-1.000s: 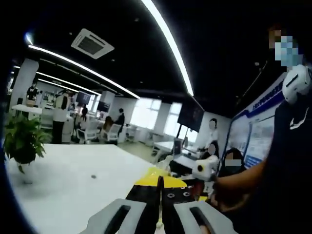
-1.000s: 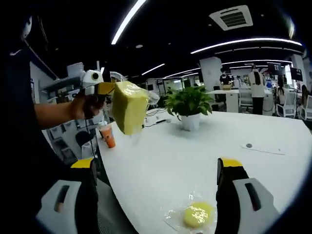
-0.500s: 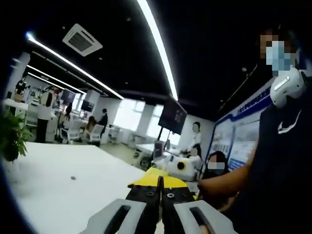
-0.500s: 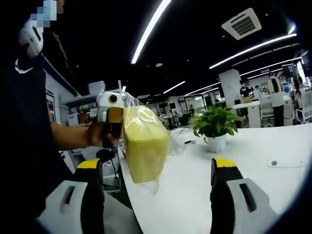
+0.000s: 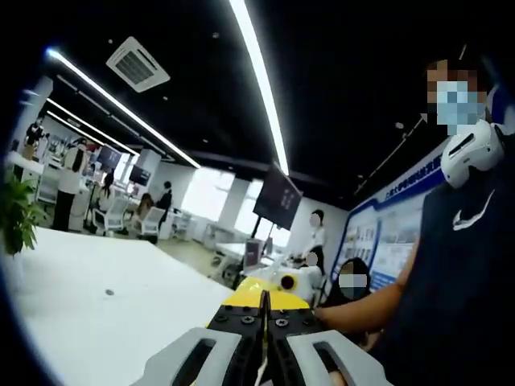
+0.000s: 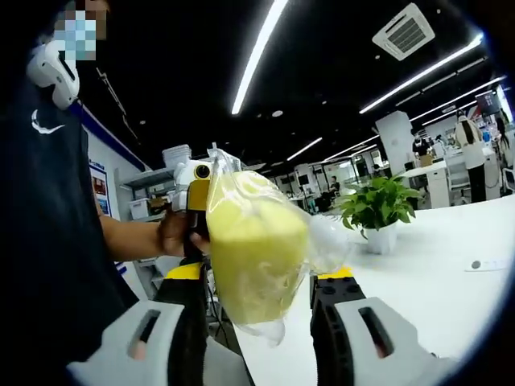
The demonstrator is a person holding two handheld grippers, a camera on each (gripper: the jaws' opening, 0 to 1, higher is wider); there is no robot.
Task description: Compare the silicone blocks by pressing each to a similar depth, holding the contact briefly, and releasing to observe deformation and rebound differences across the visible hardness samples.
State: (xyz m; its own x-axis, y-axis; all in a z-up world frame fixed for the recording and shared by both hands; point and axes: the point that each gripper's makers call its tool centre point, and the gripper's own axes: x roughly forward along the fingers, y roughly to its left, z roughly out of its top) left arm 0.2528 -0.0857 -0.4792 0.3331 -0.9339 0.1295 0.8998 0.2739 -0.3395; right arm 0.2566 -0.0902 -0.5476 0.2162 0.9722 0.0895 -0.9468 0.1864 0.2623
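A yellow silicone block in a clear plastic bag hangs in the air in the right gripper view. My left gripper comes in from the left and pinches the bag's top edge. My right gripper has its yellow-tipped jaws against both sides of the block, which bulges between them. In the left gripper view my left gripper has its jaws pressed together. The right gripper's white and yellow body lies just beyond them.
A white table spreads out below, with a potted plant and a small round mark on it. The person's dark-sleeved arm reaches in from the left. Other people, desks and chairs fill the office behind.
The bagged block has come in between my right gripper's jaws, and they have closed from wide apart onto its sides. Both views have tilted up from the table.
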